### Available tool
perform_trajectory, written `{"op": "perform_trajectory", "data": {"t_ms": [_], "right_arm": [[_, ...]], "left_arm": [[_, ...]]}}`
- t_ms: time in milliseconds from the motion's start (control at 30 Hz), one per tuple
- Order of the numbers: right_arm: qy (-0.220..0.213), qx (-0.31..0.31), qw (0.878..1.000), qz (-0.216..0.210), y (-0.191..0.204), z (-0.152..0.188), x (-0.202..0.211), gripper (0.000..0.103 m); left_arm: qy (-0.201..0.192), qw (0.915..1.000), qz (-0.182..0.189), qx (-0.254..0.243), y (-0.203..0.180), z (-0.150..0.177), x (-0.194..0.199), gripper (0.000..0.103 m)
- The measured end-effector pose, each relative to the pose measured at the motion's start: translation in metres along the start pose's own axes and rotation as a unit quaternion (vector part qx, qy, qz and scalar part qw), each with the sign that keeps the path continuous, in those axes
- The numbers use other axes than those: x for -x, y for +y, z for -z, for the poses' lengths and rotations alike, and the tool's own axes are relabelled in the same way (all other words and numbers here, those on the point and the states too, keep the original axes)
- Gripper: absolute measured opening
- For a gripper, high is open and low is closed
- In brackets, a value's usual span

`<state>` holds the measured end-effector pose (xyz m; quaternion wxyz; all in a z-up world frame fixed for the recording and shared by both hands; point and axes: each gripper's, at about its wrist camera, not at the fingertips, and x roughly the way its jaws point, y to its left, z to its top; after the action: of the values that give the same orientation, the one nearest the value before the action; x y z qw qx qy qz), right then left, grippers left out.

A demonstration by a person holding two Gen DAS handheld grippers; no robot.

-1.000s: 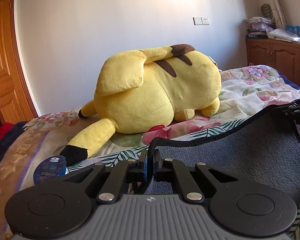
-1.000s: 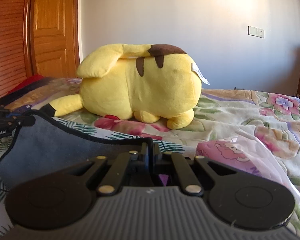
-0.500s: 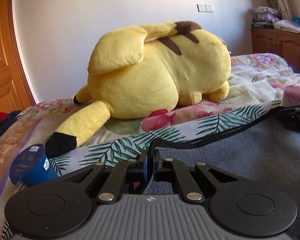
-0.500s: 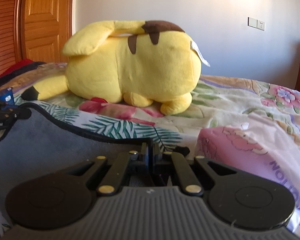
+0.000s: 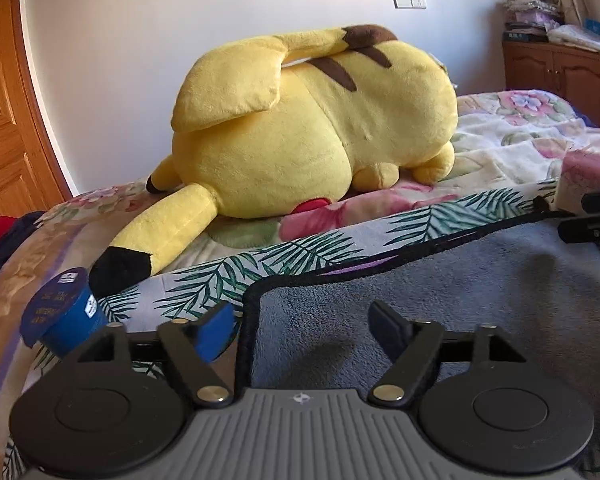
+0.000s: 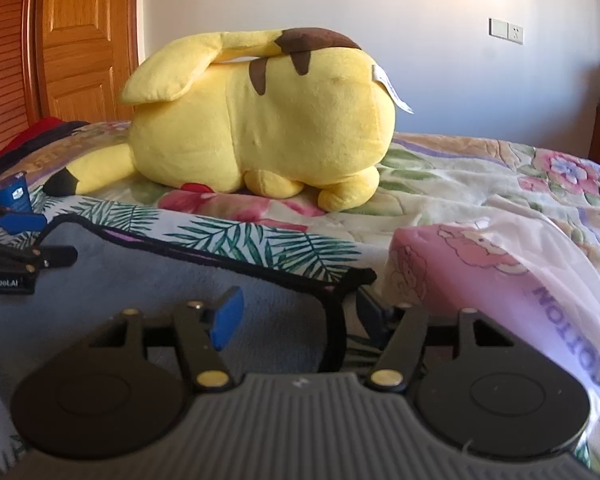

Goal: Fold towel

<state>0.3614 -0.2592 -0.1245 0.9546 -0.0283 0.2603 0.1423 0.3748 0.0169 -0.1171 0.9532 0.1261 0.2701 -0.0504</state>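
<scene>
left wrist view: the left gripper (image 5: 304,326) has its jaws spread wide and grips nothing; a corner of the grey towel (image 5: 440,300) lies between the 2 fingers, flat on the floral bedspread (image 5: 300,252). right wrist view: the right gripper (image 6: 296,312) is equally wide apart and empty, over the towel's other black-edged corner. a yellow plush toy (image 5: 312,128) lies beyond the towel, a blue cup (image 5: 64,316) at its left.
</scene>
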Motion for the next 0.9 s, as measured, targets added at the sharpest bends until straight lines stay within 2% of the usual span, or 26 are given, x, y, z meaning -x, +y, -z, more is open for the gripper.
{"op": "perform_trajectory", "data": {"t_ms": [100, 267, 433, 533, 900], "right_arm": [[0.004, -0.01, 1.0, -0.002, 0.0, 0.001, 0.012, 0.066], [0.009, -0.017, 1.0, -0.002, 0.004, 0.001, 0.038, 0.074], [0.003, -0.023, 1.0, 0.011, 0.01, -0.006, 0.067, 0.091], [-0.006, -0.017, 1.0, 0.024, 0.014, -0.011, 0.084, 0.103], [-0.01, -0.01, 0.999, 0.035, 0.025, -0.017, 0.134, 0.103]], "left_arm": [[0.0, 1.0, 0.005, 0.008, 0.001, -0.001, 0.014, 0.088], [0.004, 0.9996, 0.01, 0.025, 0.002, -0.005, 0.041, 0.091], [-0.006, 0.9997, 0.008, 0.023, 0.0, -0.013, 0.074, 0.102], [-0.009, 0.9995, 0.015, 0.026, -0.002, -0.016, 0.096, 0.103], [-0.017, 0.9991, 0.036, 0.016, -0.012, -0.024, 0.16, 0.103]]}}
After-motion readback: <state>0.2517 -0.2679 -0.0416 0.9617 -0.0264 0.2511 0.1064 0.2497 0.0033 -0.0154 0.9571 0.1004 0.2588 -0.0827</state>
